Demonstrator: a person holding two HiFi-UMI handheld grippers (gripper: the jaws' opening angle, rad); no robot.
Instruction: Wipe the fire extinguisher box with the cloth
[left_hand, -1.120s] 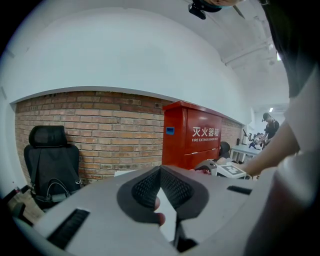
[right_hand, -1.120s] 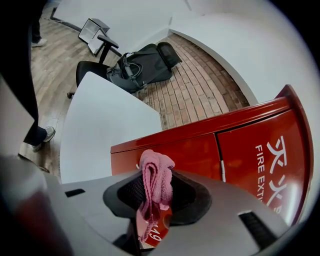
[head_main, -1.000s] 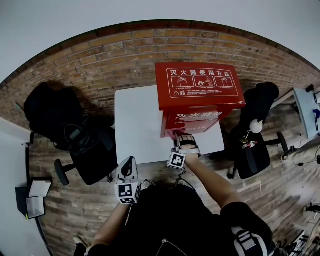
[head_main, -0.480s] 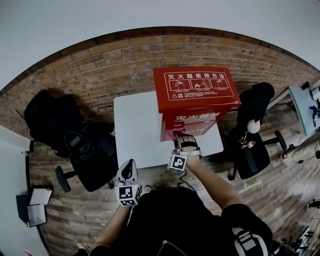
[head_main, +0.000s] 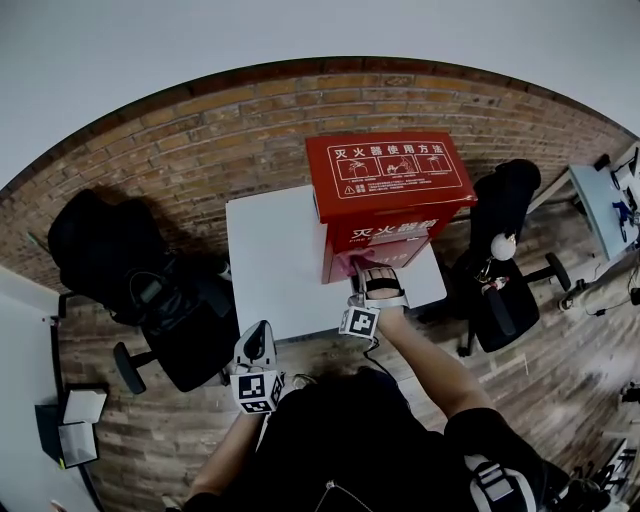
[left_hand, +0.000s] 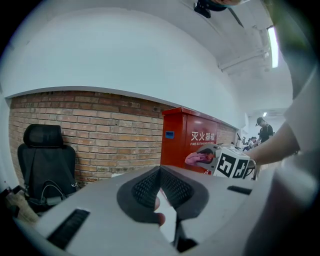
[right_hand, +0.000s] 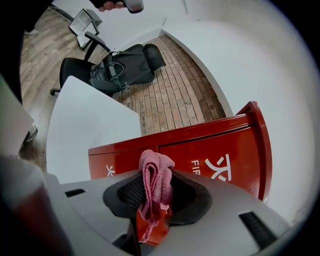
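Our right gripper (head_main: 372, 276) pinches the cloth (right_hand: 155, 174) at the fire extinguisher box (head_main: 389, 178) front face — wiping seems under way, top and sides left to do — while our left gripper (head_main: 256, 346), jaws together and empty, hangs well short of it.

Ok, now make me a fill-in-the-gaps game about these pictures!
The right claw is shut on a ____ cloth.
The red box stands on a white ____.
The left claw is shut and holds ____.
Missing words: pink; table; nothing.
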